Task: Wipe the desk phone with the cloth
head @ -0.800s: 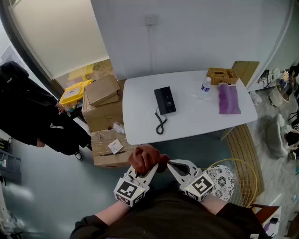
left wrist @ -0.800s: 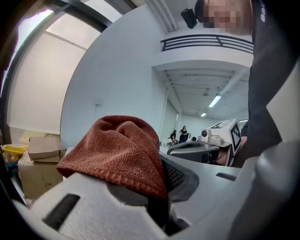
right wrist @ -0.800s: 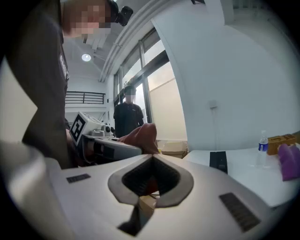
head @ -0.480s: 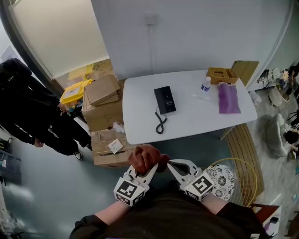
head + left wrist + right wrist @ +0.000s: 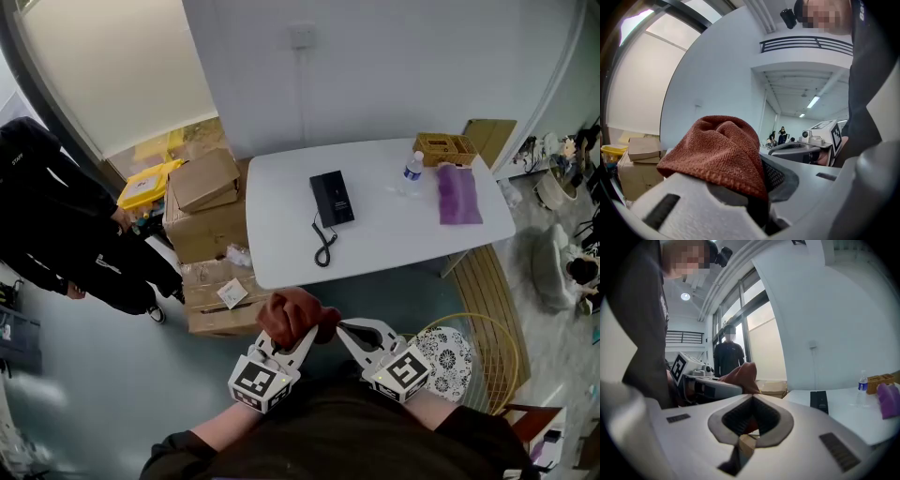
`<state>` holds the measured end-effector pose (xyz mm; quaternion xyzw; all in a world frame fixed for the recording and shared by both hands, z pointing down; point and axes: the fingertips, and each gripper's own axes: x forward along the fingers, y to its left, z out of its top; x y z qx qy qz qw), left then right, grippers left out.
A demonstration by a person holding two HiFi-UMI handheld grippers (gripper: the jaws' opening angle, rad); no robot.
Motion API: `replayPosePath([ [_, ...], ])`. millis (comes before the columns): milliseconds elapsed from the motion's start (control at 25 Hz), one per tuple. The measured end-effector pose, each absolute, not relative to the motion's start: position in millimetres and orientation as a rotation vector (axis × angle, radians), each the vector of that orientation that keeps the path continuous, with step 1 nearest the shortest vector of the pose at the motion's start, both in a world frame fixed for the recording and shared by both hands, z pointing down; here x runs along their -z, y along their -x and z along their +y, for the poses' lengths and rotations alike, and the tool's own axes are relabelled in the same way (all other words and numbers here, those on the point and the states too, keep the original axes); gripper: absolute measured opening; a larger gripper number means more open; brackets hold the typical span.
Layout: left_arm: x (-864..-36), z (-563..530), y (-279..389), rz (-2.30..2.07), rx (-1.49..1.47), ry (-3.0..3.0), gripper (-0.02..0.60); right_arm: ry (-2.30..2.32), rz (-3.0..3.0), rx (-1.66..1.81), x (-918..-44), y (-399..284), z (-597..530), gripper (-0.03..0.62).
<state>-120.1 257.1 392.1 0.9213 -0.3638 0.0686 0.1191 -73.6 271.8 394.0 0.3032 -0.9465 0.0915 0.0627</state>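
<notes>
The black desk phone (image 5: 331, 199) lies flat near the middle of the white table (image 5: 384, 246), and its coiled cord (image 5: 322, 246) trails toward the near edge. Well short of the table, close to my body, my left gripper (image 5: 312, 330) is shut on a bunched rust-red cloth (image 5: 292, 315). That cloth (image 5: 717, 150) fills the left gripper view. Beside it, my right gripper (image 5: 343, 327) is shut with nothing in it. The right gripper view shows the phone (image 5: 818, 401) far ahead.
A water bottle (image 5: 412, 172), a wicker basket (image 5: 446, 150) and a purple cloth (image 5: 458, 195) sit on the table's right part. Cardboard boxes (image 5: 208, 202) and a yellow bin (image 5: 150, 185) stand left of the table. A person in black (image 5: 66, 225) stands at the far left.
The person in black at the left has shifted a little. Both grippers and the cloth stay where they were.
</notes>
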Motion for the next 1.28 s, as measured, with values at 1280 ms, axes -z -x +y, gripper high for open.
replayPosePath([
  [1280,-431.9,-20.2,60.7,-1.336,-0.184,-2.502,0.057,-0.7,-2.896,-0.367,-429.2,-4.7,17.6,0.026],
])
